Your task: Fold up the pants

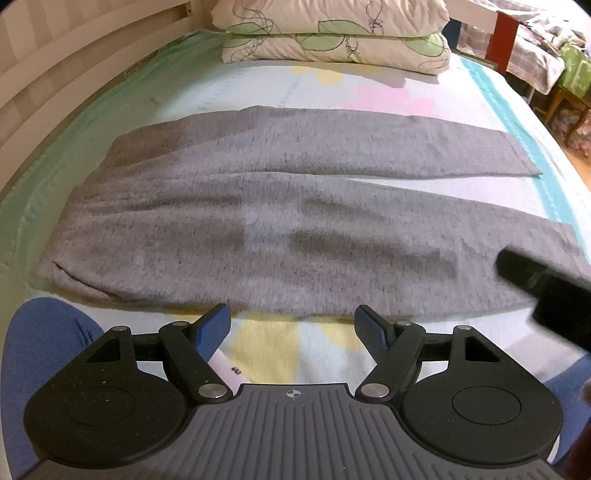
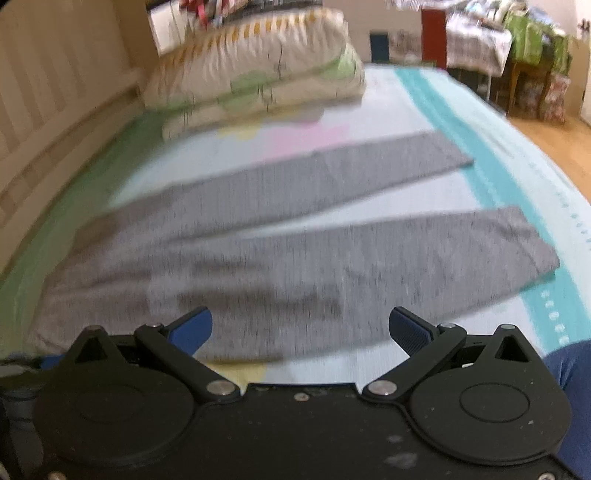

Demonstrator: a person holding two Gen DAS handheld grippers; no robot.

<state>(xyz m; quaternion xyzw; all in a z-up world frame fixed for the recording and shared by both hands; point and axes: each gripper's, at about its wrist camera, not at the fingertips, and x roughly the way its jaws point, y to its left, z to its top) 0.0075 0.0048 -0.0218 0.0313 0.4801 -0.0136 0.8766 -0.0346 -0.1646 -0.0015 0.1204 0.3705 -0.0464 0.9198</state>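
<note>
Grey pants (image 1: 280, 221) lie flat across the bed, waist to the left, both legs reaching right with a narrow gap between them. My left gripper (image 1: 291, 321) hovers open just in front of the near hem edge of the pants, nothing between its blue pads. In the right wrist view the same pants (image 2: 295, 258) spread out ahead, blurred. My right gripper (image 2: 299, 325) stands open above the near leg, holding nothing. Its dark body (image 1: 546, 291) juts into the left wrist view at the right edge.
A pastel bed sheet (image 1: 266, 347) covers the mattress. Two stacked leaf-print pillows (image 1: 332, 33) lie at the far end. A wooden bed rail (image 1: 55, 74) runs along the left. A blue-clad knee (image 1: 48, 332) sits near left. Cluttered furniture (image 2: 517, 55) stands far right beyond the bed.
</note>
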